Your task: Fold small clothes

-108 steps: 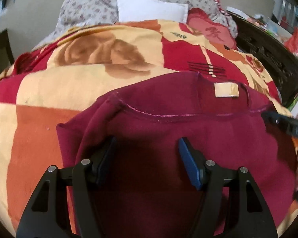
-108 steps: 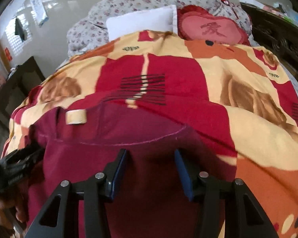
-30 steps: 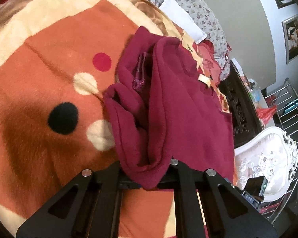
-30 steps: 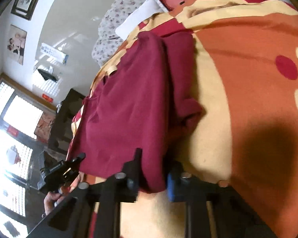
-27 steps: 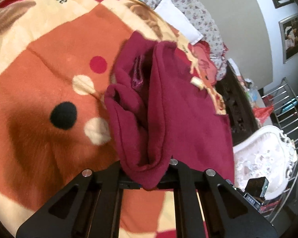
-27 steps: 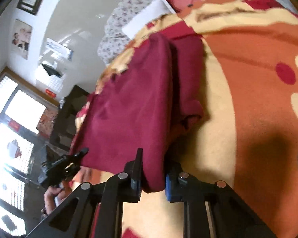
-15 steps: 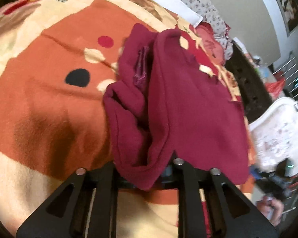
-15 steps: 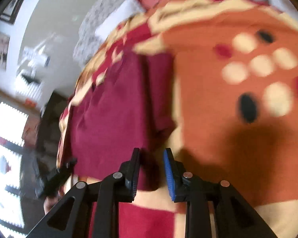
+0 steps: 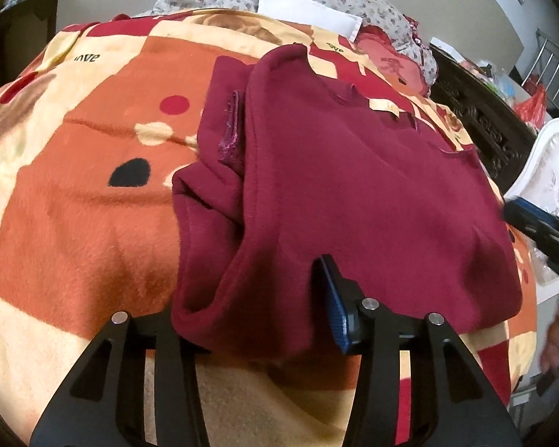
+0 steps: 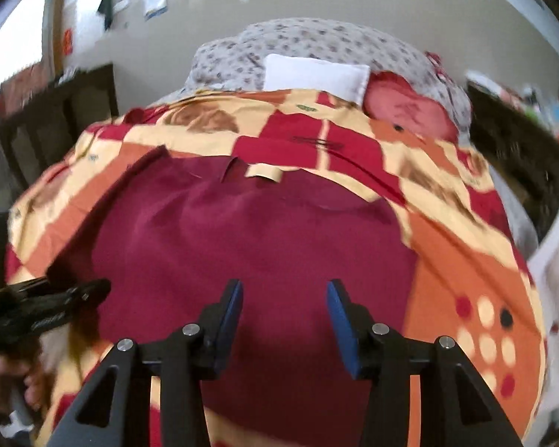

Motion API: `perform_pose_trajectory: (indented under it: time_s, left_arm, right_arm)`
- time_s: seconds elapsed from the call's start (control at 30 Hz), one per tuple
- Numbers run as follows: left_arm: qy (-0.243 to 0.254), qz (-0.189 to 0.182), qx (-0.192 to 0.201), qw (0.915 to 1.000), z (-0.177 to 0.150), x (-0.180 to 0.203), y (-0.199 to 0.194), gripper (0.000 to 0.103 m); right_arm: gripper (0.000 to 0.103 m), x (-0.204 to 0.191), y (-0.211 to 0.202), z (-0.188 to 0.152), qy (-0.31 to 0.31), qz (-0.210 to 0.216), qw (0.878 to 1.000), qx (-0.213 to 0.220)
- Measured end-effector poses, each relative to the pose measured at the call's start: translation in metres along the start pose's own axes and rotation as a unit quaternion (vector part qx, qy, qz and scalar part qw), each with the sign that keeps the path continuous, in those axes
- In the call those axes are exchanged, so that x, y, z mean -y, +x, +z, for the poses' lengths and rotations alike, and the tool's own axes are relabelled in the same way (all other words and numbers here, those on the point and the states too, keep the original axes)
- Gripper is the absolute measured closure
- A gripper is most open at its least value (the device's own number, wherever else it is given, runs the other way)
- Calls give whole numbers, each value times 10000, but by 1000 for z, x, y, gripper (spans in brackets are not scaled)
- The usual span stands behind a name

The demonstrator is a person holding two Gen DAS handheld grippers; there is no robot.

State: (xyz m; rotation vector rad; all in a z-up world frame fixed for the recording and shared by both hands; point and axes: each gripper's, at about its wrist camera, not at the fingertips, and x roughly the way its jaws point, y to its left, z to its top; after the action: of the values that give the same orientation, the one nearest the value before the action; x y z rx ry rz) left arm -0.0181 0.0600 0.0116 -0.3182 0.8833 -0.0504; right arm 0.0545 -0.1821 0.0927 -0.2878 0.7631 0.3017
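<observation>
A maroon sweatshirt (image 9: 354,193) lies folded lengthwise on the orange, red and cream blanket (image 9: 74,223), its beige neck label (image 9: 384,106) at the far end. My left gripper (image 9: 257,309) has its jaws opening; the garment's near corner lies loosely between them and covers the left finger, and the blue right pad (image 9: 333,305) stands free of the cloth. In the right wrist view the sweatshirt (image 10: 261,246) spreads under my right gripper (image 10: 285,316), whose jaws are opening with nothing gripped. The left gripper (image 10: 44,309) shows at the left edge, held by a hand (image 10: 3,376).
A white pillow (image 9: 309,15), a red cushion (image 10: 410,108) and floral bedding (image 10: 316,41) lie at the bed's head. Dark carved furniture (image 9: 480,119) and a white ornate piece (image 9: 551,171) stand to the right. A dark cabinet (image 10: 56,123) is on the left.
Both grippers were shut on the sweatshirt's near corners and have let go. The right one has pulled back and up, and both views have rolled upright.
</observation>
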Motion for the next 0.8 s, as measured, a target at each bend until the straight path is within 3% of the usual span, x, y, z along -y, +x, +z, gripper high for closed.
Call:
perform_pose_trajectory:
  time_s: [0.13,0.2,0.33,0.47,0.53,0.6,0.73,0.8]
  left_arm:
    - [23,-50,28,10000,0,0,1,54]
    - [52,-75,35,10000,-1,1,0,50]
    - [133,-199,24,9997,-2,5,0,40]
    - [341,-492,-9,9982,-2,11,2,17]
    - [389,-658,-31,9971,-2,11,3,12]
    - [319,-879,-18,9956,-1,7,3,10]
    - [-114,-1417,155,9897,-1,-9,-2,10]
    - [-338,-1601,309,9860,-3,-18,-8,10]
  right_arm:
    - [54,8,60,-16,886,205,9933,-716]
    - [47,10,60,-24,1061,218,9938,-241]
    - [43,7,61,-27,977,135,9950,-126]
    - [41,12,60,-29,1051,233,9942,-39]
    - [41,14,53,-26,1147,306,9928,-161]
    - [42,6,45,-7,1183,123,9913,-556]
    - [42,-24,20,55,980,1089,9890,-188]
    - [39,-54,32,99,636,1947,9779,-417]
